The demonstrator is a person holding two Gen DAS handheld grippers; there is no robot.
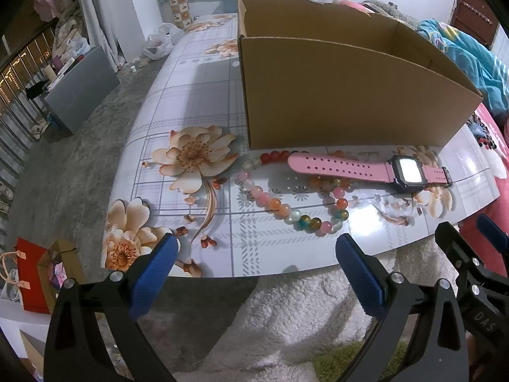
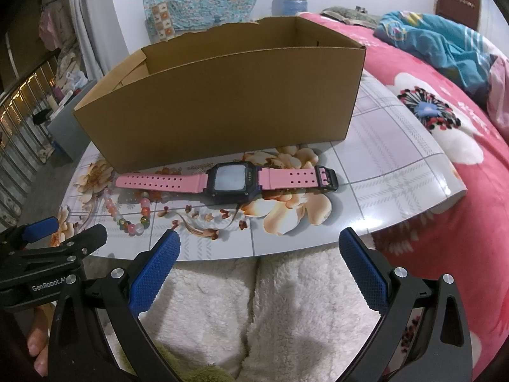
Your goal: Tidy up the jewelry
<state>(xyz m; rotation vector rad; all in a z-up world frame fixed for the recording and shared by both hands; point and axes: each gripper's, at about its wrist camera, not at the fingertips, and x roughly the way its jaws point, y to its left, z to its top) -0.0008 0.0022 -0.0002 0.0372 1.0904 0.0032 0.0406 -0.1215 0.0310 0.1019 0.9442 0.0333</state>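
Note:
A pink-strapped watch (image 1: 369, 168) (image 2: 229, 180) with a dark square case lies flat on the flowered table (image 1: 197, 102) (image 2: 391, 159), just in front of an open cardboard box (image 1: 346, 95) (image 2: 222, 105). A bracelet of coloured beads (image 1: 286, 203) (image 2: 133, 210) lies under and in front of the watch's long strap. My left gripper (image 1: 254, 254) hangs open near the table's front edge, short of the beads. My right gripper (image 2: 259, 251) is open too, at the same edge, in line with the watch. Nothing sits between either pair of fingers.
A white fluffy cloth (image 2: 241, 312) lies below the table's near edge. A pink flowered blanket (image 2: 445, 146) and a blue one (image 2: 445, 38) cover the bed on the right. Grey floor, a grey cabinet (image 1: 82, 86) and paper bags (image 1: 35, 280) are on the left.

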